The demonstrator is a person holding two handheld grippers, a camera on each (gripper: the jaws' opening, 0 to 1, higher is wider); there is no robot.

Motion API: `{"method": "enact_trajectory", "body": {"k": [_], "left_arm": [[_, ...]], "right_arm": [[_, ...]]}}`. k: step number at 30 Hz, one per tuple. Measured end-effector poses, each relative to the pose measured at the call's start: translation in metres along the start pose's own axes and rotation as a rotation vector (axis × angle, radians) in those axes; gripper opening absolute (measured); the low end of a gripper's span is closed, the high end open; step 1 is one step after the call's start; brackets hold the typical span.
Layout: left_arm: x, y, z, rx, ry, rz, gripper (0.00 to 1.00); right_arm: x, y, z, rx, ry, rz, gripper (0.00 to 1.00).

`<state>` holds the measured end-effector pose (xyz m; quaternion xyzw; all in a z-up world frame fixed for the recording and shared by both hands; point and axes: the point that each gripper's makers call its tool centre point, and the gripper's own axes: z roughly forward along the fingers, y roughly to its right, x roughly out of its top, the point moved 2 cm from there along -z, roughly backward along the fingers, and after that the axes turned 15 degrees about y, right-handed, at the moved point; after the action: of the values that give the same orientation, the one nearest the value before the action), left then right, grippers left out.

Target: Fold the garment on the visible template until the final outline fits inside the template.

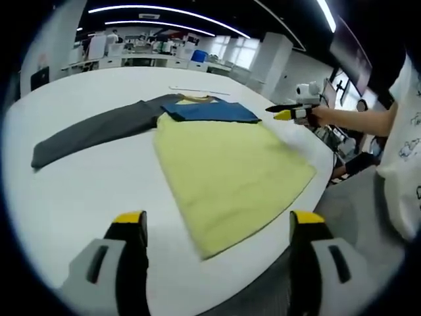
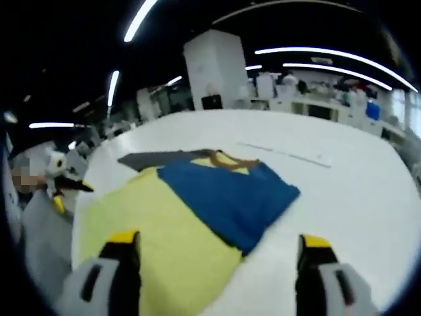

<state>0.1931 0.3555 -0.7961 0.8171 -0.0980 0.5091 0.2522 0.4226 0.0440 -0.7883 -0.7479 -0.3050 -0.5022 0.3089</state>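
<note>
A garment lies flat on the white table (image 1: 79, 197). Its yellow body (image 1: 230, 164) faces me, a blue part (image 1: 210, 110) is folded across the far end, and a dark grey sleeve (image 1: 99, 128) stretches out to the left. My left gripper (image 1: 217, 220) hovers open above the near edge of the yellow cloth, holding nothing. In the right gripper view the blue part (image 2: 230, 194) lies on the yellow body (image 2: 151, 224), with a brown collar (image 2: 227, 159) and the grey sleeve (image 2: 151, 159) behind. My right gripper (image 2: 218, 240) is open above the cloth and empty.
A person's hand holds the right gripper (image 1: 289, 112) off the table's right edge. The left gripper (image 2: 66, 187) shows at the left beside the table edge. A thin pale strip (image 1: 197, 90) lies beyond the garment. Desks and shelves stand far behind.
</note>
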Motion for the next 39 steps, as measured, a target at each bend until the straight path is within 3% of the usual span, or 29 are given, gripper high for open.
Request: {"method": "enact_trajectory", "body": {"k": [10,13,15,20,25,29,32,33,36,39], "left_arm": [[0.01,-0.007,0.003,0.004,0.026,-0.001,0.86],[0.013,-0.017,0.007,0.002,0.025,-0.001,0.86],[0.016,-0.027,0.009,0.002,0.008,0.044,0.86],[0.04,-0.056,0.011,0.02,0.045,0.068,0.85],[0.071,-0.106,0.005,0.124,0.106,0.087,0.85],[0.081,-0.15,-0.007,0.21,0.091,0.16,0.84],[0.094,-0.177,-0.016,0.273,0.127,0.19,0.85],[0.095,-0.178,-0.016,0.278,0.134,0.189,0.85],[0.101,-0.208,-0.025,0.379,0.166,0.175,0.83],[0.094,-0.236,-0.032,0.481,0.176,0.128,0.8]], "right_arm": [[0.002,-0.005,-0.02,-0.025,0.023,0.018,0.99],[0.003,-0.012,-0.027,-0.023,0.032,0.016,0.99],[0.003,-0.015,-0.031,-0.02,0.027,0.013,0.99],[0.006,-0.021,-0.041,-0.017,0.038,0.018,0.99],[0.007,-0.03,-0.053,-0.014,0.052,0.028,0.99],[0.005,-0.041,-0.06,-0.013,0.046,0.027,0.99],[0.004,-0.045,-0.064,-0.015,0.051,0.037,0.99],[0.003,-0.046,-0.067,-0.017,0.05,0.039,0.99],[0.002,-0.05,-0.071,-0.019,0.049,0.041,0.99],[0.003,-0.054,-0.077,-0.021,0.05,0.048,0.99]]}}
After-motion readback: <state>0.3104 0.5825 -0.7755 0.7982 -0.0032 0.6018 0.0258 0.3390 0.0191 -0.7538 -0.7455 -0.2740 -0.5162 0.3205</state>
